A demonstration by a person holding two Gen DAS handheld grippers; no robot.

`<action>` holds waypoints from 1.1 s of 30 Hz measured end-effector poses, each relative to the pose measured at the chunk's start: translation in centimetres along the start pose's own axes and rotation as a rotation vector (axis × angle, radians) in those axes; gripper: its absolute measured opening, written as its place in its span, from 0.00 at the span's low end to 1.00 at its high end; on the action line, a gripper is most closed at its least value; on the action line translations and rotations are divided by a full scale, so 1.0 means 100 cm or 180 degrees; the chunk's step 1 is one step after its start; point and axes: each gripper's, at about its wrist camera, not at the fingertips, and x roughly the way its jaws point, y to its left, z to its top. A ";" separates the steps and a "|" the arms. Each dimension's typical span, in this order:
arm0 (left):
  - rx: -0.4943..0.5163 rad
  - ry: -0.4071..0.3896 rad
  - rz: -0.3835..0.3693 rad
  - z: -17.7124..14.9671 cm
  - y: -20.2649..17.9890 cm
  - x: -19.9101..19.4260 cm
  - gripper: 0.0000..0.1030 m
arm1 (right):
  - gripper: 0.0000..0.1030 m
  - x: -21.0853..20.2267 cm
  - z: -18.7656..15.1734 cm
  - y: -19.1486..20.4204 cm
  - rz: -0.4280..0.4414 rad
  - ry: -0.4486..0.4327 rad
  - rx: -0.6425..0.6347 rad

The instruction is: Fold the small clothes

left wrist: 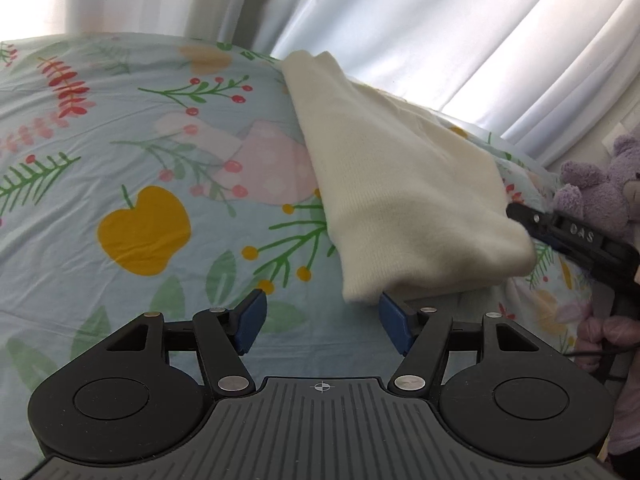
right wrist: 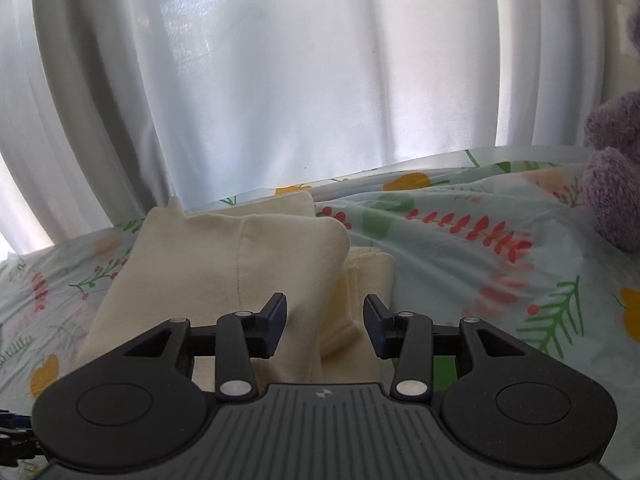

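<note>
A cream knit garment (left wrist: 404, 184) lies folded on the floral bedsheet (left wrist: 132, 128), stretching from the far edge toward me. My left gripper (left wrist: 322, 316) hovers open just in front of its near corner, with its right pad almost at the cloth and nothing between the pads. In the right wrist view the garment (right wrist: 224, 272) shows a folded upper layer over a second layer. My right gripper (right wrist: 326, 326) stands open above that layered edge, and its pads do not press on the cloth. One of the right gripper's black fingers (left wrist: 560, 228) reaches the garment's right side.
A purple plush toy (left wrist: 600, 184) (right wrist: 616, 184) sits on the bed to the right of the garment. White curtains (right wrist: 280, 80) hang behind the bed's far edge. A hand in a pink sleeve (left wrist: 612, 332) holds the right gripper.
</note>
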 end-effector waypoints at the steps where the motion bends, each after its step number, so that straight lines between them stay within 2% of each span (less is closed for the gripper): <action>1: -0.0032 -0.0026 -0.0008 0.002 0.003 -0.005 0.66 | 0.42 -0.007 -0.004 -0.004 0.0084 0.0048 0.0089; 7: -0.0047 -0.0084 -0.0027 0.017 -0.001 -0.012 0.67 | 0.43 -0.015 -0.026 -0.019 0.0645 0.0460 0.0810; 9: -0.0026 -0.0080 -0.0081 0.022 -0.009 -0.009 0.67 | 0.47 -0.008 -0.030 -0.022 0.0741 0.0568 0.1003; 11: 0.0020 -0.0061 -0.0096 0.027 -0.015 -0.004 0.67 | 0.46 -0.002 -0.031 -0.023 0.0807 0.0557 0.1186; 12: 0.0049 -0.0059 -0.0089 0.028 -0.019 -0.001 0.68 | 0.45 0.000 -0.031 -0.023 0.0802 0.0548 0.1217; 14: 0.0093 -0.0043 -0.0073 0.031 -0.026 0.004 0.68 | 0.19 0.002 -0.032 -0.019 0.0789 0.0490 0.1233; 15: 0.0111 -0.0048 -0.0085 0.033 -0.028 0.006 0.68 | 0.16 0.002 -0.032 -0.018 0.0791 0.0460 0.1258; 18: 0.0158 -0.0070 -0.0114 0.038 -0.035 0.011 0.68 | 0.13 -0.002 -0.038 -0.031 0.1248 0.0272 0.1700; 19: 0.0178 -0.0088 -0.0120 0.039 -0.036 0.014 0.68 | 0.13 -0.003 -0.041 -0.035 0.1304 0.0222 0.1771; 20: 0.0204 -0.0093 -0.0113 0.040 -0.037 0.018 0.68 | 0.13 -0.003 -0.042 -0.037 0.1187 0.0215 0.1720; 21: 0.0247 -0.0077 -0.0061 0.040 -0.037 0.026 0.68 | 0.13 -0.002 -0.042 -0.035 0.0919 0.0249 0.1502; 22: 0.0277 -0.0034 0.0076 0.040 -0.035 0.034 0.67 | 0.13 0.001 -0.042 -0.027 0.0552 0.0327 0.1075; 23: 0.0299 0.0037 0.0152 0.039 -0.033 0.041 0.72 | 0.14 0.002 -0.044 -0.018 0.0313 0.0328 0.0676; 24: 0.0290 0.0099 0.0142 0.038 -0.031 0.045 0.72 | 0.14 -0.001 -0.045 -0.012 0.0275 0.0299 0.0480; 27: 0.0196 0.0167 0.0069 0.036 -0.024 0.041 0.70 | 0.19 -0.012 -0.034 -0.005 0.0275 0.0316 0.0307; 29: 0.0227 0.0068 0.0082 0.041 -0.024 0.030 0.70 | 0.26 -0.023 -0.023 -0.005 0.0213 0.0197 0.0257; 33: 0.0202 -0.0168 0.0114 0.059 -0.026 0.018 0.70 | 0.35 -0.028 0.001 0.013 0.0074 -0.0180 -0.0142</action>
